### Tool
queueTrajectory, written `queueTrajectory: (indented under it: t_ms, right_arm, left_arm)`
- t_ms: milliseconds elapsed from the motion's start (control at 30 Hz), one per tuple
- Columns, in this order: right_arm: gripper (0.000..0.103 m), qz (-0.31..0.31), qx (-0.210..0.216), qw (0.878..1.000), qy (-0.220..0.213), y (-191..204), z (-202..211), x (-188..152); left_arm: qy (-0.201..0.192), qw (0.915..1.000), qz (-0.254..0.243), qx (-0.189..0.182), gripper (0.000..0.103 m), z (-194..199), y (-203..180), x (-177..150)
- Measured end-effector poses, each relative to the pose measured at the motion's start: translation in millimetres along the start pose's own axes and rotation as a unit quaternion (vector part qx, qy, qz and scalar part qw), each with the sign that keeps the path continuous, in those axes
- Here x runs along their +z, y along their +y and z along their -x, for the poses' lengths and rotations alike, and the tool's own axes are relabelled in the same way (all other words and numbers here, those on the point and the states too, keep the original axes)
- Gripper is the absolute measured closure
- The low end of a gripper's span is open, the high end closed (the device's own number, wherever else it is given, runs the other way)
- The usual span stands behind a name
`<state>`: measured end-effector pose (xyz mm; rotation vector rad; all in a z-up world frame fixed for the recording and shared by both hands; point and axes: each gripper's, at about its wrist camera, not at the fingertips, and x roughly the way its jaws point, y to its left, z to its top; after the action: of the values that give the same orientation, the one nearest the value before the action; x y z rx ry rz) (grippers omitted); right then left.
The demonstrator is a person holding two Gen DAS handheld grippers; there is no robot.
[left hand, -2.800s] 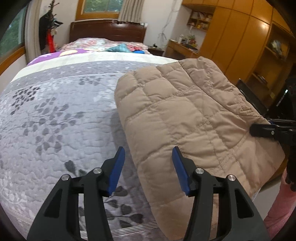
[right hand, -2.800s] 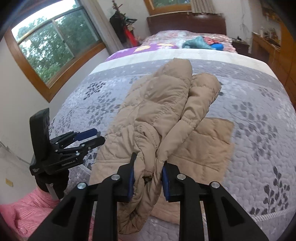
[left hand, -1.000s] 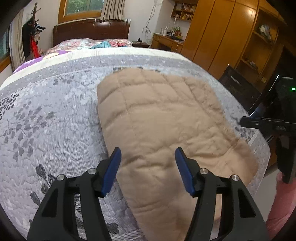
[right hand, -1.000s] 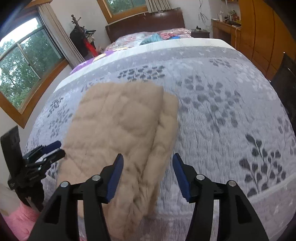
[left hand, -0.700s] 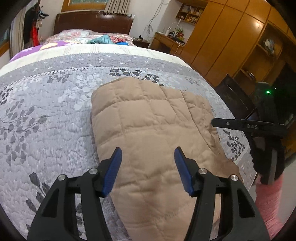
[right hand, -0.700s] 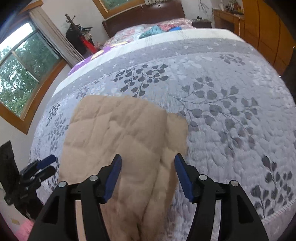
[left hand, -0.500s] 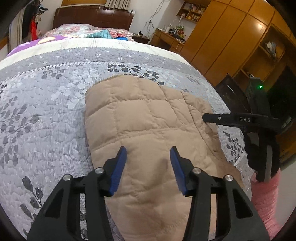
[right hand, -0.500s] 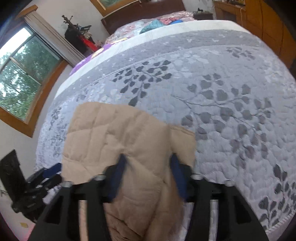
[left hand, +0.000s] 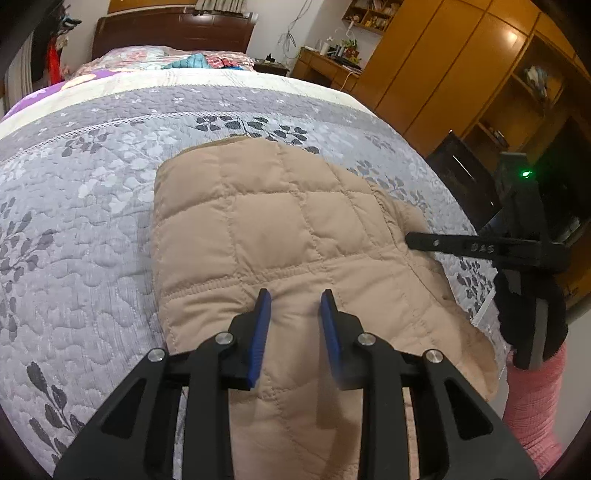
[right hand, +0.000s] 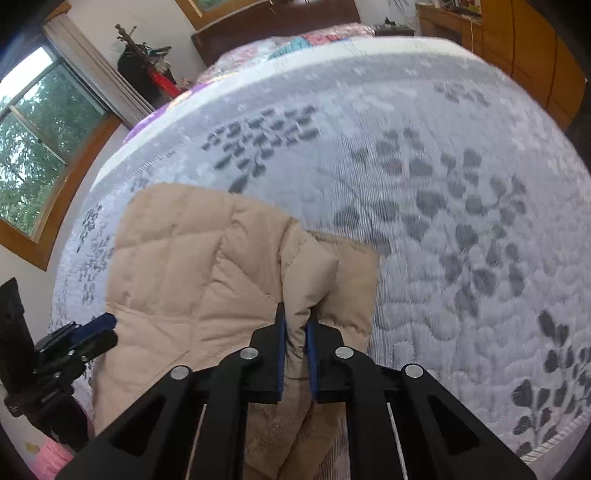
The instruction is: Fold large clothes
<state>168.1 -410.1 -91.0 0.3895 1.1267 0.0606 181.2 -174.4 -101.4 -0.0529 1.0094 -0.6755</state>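
Observation:
A tan quilted jacket lies folded on the grey leaf-patterned bed quilt, near the bed's front edge. My left gripper hovers low over the jacket's near part. Its jaws are closing, with flat fabric between the blue pads and no pinch visible. In the right wrist view the jacket bunches into a raised fold, and my right gripper is shut on that fold at the jacket's right edge. The right gripper also shows from the side, touching the jacket's right edge. The left gripper appears at the jacket's left side.
Wooden wardrobes and shelves line the right wall, with a dark chair back beside the bed. A headboard and loose clothes sit at the far end. A window is on the left. A pink sleeve holds the right gripper.
Both grippers came down closer to the jacket and their jaws narrowed. The right one went from wide open to shut on a pinched fold; the left one narrowed over flat fabric.

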Motion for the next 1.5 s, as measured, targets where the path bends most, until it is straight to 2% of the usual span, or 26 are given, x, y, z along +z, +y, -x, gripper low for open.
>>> queueTrajectory:
  t_ms: [167,367,467,600,733,900,1233,1500]
  right_arm:
    - [0.092,-0.012,0.013,1.0,-0.003,-9,-17,-9]
    - [0.09,-0.02,0.01,1.0,-0.005,-8,-12,-7]
    - [0.083,-0.014,-0.008,1.0,-0.022,-1,3,-6]
    - [0.082,0.01,-0.049,0.997,-0.056,18,35,-13]
    - [0.082,0.04,-0.047,0.995,-0.078,40,62,-27]
    - [0.082,0.084,-0.045,0.992,-0.081,69,75,-51]
    - [0.082,0.107,-0.043,0.992,-0.059,85,69,-91]
    - [0.082,0.102,-0.047,0.992,-0.056,79,60,-100]
  left_arm:
    - [0.003,0.9999,-0.01,0.007,0.076,-9,1,-5]
    - [0.005,0.9998,-0.011,0.014,0.076,-12,1,-4]
    - [0.002,0.9997,-0.009,0.022,0.076,-4,-2,-2]
    - [-0.016,0.9993,-0.019,0.029,0.076,18,-9,-2]
    - [-0.05,0.9969,-0.04,0.046,0.076,43,-22,-9]
    - [-0.066,0.9955,-0.054,0.042,0.076,62,-32,-21]
    - [-0.05,0.9967,-0.056,0.031,0.076,59,-32,-43]
    - [-0.029,0.9979,-0.049,0.03,0.076,40,-27,-52]
